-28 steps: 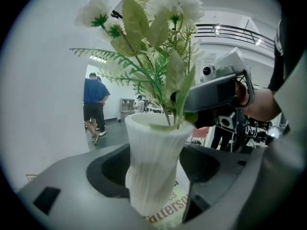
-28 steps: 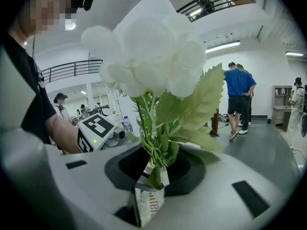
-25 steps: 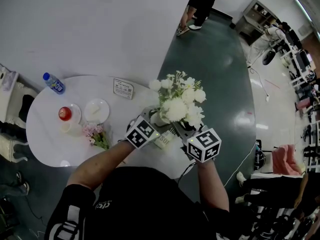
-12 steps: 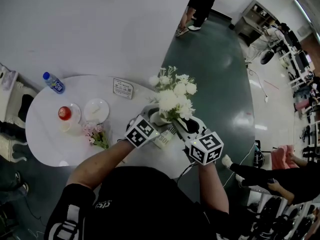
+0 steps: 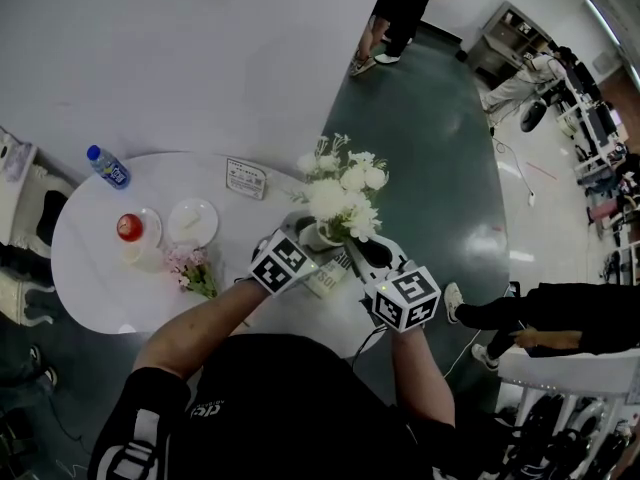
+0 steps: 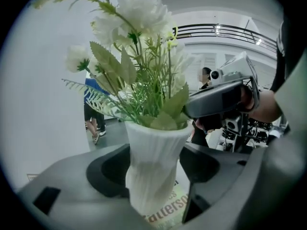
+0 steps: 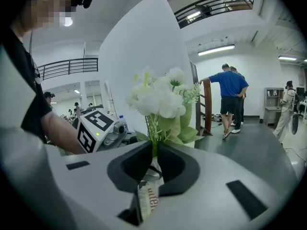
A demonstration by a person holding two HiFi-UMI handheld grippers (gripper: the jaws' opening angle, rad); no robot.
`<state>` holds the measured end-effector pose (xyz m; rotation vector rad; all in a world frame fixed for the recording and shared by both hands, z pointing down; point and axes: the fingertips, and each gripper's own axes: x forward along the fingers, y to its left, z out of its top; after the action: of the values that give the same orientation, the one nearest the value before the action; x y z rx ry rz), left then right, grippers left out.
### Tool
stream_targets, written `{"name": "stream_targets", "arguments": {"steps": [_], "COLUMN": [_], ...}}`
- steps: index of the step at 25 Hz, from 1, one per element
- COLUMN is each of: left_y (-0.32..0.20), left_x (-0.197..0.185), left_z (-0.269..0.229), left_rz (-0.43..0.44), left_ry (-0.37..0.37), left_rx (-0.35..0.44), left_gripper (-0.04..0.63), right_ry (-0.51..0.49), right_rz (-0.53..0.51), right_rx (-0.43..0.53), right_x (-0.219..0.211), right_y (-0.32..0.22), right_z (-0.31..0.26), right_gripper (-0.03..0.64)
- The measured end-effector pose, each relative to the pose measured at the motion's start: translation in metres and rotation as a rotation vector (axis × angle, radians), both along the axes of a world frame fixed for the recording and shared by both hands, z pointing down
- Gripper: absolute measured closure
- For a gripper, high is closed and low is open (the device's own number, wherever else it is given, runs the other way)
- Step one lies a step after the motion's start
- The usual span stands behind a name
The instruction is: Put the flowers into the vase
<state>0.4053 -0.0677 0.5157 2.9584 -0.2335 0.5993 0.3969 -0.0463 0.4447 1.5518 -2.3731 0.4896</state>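
Since a second ago the white flowers (image 5: pixel 340 193) have come down and a little to the left, so that their stems now stand in the mouth of the vase (image 6: pixel 153 166). The right gripper (image 5: pixel 352 246) came with them. Its fingers (image 7: pixel 129 164) have just been closing and now stand narrow, pinching the green stems, with a paper tag (image 7: pixel 147 198) hanging below. The left gripper (image 5: pixel 305 230) has kept its place, its fingers (image 6: pixel 108 169) closed on the white ribbed vase from both sides. The vase stands on a printed booklet (image 5: pixel 328 280) at the near right edge of the round white worktop (image 5: pixel 100 288). On the worktop I also see pink flowers (image 5: pixel 190 268) lying near the left gripper, an empty white plate (image 5: pixel 193 220), a red-topped cup (image 5: pixel 130 227) on a saucer, a water bottle (image 5: pixel 106 166) at the far left, and a small card (image 5: pixel 246 177). Behind the worktop is a white wall (image 5: pixel 180 58), and to its right a dark green shiny floor (image 5: pixel 440 168). One person in a blue top (image 5: pixel 405 8) stands far away. Another person in dark clothes (image 5: pixel 560 313) has stepped in at the right.
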Motion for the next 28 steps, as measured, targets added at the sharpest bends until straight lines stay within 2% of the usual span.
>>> {"name": "stream_targets", "arguments": {"steps": [3, 10, 28], "left_y": [-0.001, 0.000, 0.002], "left_x": [0.000, 0.000, -0.017], "left_z": [-0.001, -0.001, -0.007], "left_rz": [0.002, 0.004, -0.001], "left_ry": [-0.001, -0.015, -0.024], "left_rx": [0.002, -0.003, 0.027], "left_gripper": [0.273, 0.273, 0.273], "right_ry": [-0.017, -0.055, -0.120], "right_rz": [-0.002, 0.026, 0.066], "right_rx": [-0.034, -0.007, -0.039], "right_x": [-0.001, 0.001, -0.005], "right_y": [-0.001, 0.014, 0.024], "right_z": [0.002, -0.010, 0.007], "right_gripper": [0.565, 0.563, 0.563]}}
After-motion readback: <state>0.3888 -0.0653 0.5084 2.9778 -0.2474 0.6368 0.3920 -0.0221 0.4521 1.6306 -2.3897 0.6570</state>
